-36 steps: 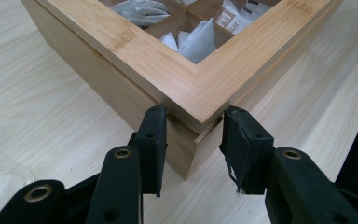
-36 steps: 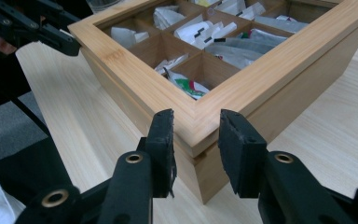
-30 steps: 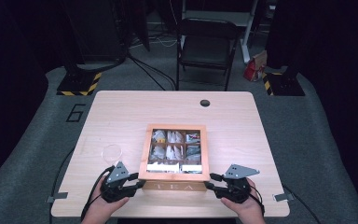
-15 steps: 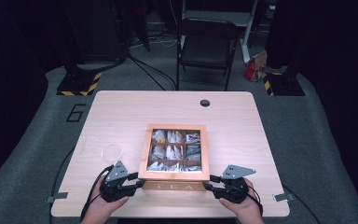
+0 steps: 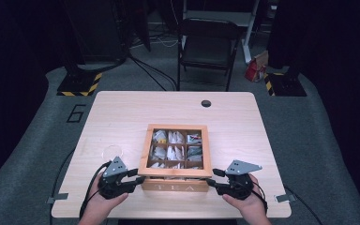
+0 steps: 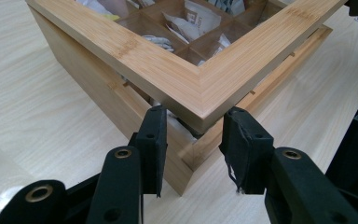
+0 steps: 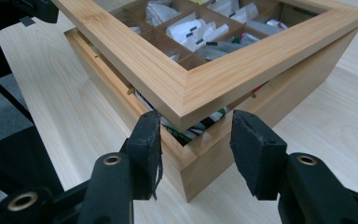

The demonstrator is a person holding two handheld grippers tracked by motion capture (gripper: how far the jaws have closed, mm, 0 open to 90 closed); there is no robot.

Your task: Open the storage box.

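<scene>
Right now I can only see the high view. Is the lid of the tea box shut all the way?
Observer: No. In the left gripper view the lid sits a little above the box, with a gap at the corner.
Operator: What's in the gap?
Observer: Tea bags poke out under the lid in the right gripper view.
Operator: Is my right gripper squeezing it?
Observer: It doesn't look so. The right gripper has just been opening its jaws. The lid's corner sits between them, and the pads look slightly off the wood.
</scene>
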